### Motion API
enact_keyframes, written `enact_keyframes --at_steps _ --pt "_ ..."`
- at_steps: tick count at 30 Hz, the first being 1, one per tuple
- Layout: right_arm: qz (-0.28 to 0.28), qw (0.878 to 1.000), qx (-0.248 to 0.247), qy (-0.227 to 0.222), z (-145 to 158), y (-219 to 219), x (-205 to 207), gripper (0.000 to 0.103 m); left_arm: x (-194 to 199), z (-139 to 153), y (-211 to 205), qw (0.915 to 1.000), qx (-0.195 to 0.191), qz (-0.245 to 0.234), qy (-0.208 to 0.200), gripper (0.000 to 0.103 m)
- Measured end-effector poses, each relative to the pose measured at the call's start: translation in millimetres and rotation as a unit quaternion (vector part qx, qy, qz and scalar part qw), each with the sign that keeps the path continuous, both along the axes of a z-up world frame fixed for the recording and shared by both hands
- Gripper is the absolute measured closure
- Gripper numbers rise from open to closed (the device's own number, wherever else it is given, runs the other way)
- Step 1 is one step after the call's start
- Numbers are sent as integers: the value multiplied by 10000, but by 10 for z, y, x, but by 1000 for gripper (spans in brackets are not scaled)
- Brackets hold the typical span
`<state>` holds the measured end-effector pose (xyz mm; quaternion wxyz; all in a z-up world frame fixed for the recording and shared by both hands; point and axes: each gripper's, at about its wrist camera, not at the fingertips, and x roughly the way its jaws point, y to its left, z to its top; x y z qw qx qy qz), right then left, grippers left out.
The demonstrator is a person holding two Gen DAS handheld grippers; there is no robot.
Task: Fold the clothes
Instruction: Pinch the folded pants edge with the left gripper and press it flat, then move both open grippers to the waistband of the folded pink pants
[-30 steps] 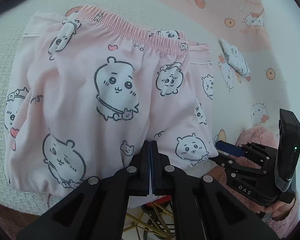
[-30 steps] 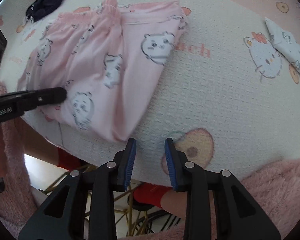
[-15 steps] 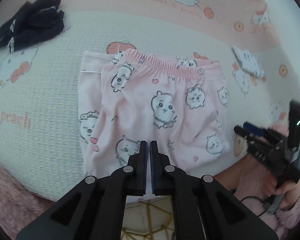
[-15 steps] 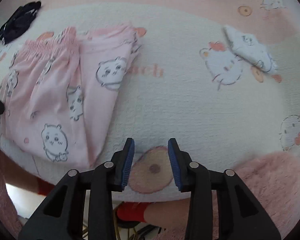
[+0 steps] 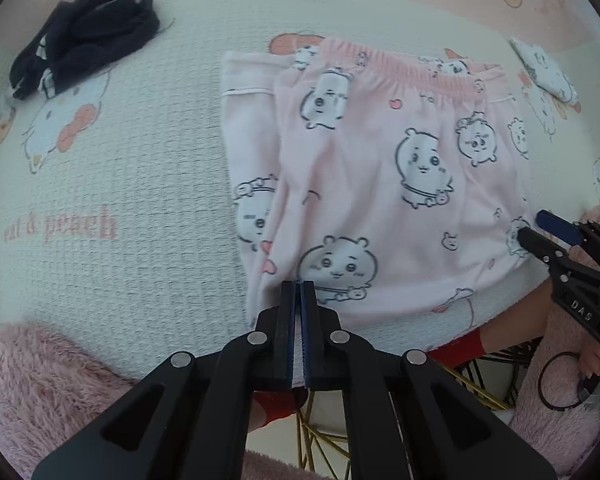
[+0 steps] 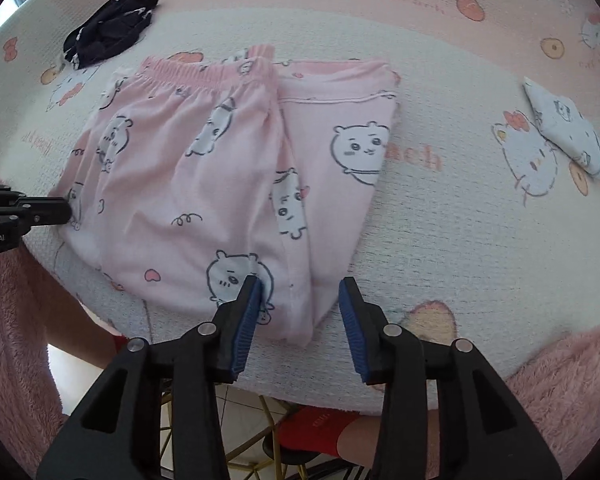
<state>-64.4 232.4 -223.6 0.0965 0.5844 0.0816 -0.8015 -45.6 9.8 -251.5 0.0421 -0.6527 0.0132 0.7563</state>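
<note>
Left tongs (image 5: 299,292) pressed together, empty — right tongs (image 6: 300,292) opening, nothing pinched, above near edge of folded pink pajama pants (image 6: 220,184) on tabletop (image 6: 440,240).

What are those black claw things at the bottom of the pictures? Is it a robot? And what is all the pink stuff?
It's no robot. A person holds a hand-held gripper in each hand, and each one carries a little camera looking along its two fingers, so each picture shows its own claw at the bottom.

The left hand-held gripper is shut with nothing in it. The right hand-held gripper is opening its fingers above the near corner of the cloth, pinching nothing.

The pink thing is a pair of pyjama trousers with little cartoon animals, folded on a cartoon-cat blanket. A black garment lies bunched up farther away, and a small folded white cloth lies off to the side. The fluffy pink is the person's sleeves.
</note>
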Motion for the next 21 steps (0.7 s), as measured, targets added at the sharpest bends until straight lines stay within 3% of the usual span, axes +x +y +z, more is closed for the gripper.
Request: enact_keyframes --at_steps 3,7,10,12,15,18,21 --pt "-260 9997 -15 20 130 121 -18 61 17 85 -189 9992 220 330 70 99" --pt "-590 9978 -298 67 361 280 -22 63 31 177 -364 9916 1082 676 226 99" --pt "-765 9961 -434 -25 456 308 39 62 50 70 -440 9901 1028 945 113 99" --pt "-778 9950 -580 -230 397 40 23 62 58 0 -471 9914 804 1033 -7 98" --pt "-513 9981 -329 -76 273 132 258 62 57 -5 -473 9940 385 1024 -76 81" --pt "-239 9997 -29 57 224 65 366 62 72 68 -499 9934 318 1098 40 79" --pt "-276 9992 -286 0 218 109 381 62 37 172 -500 9907 724 1149 116 79"
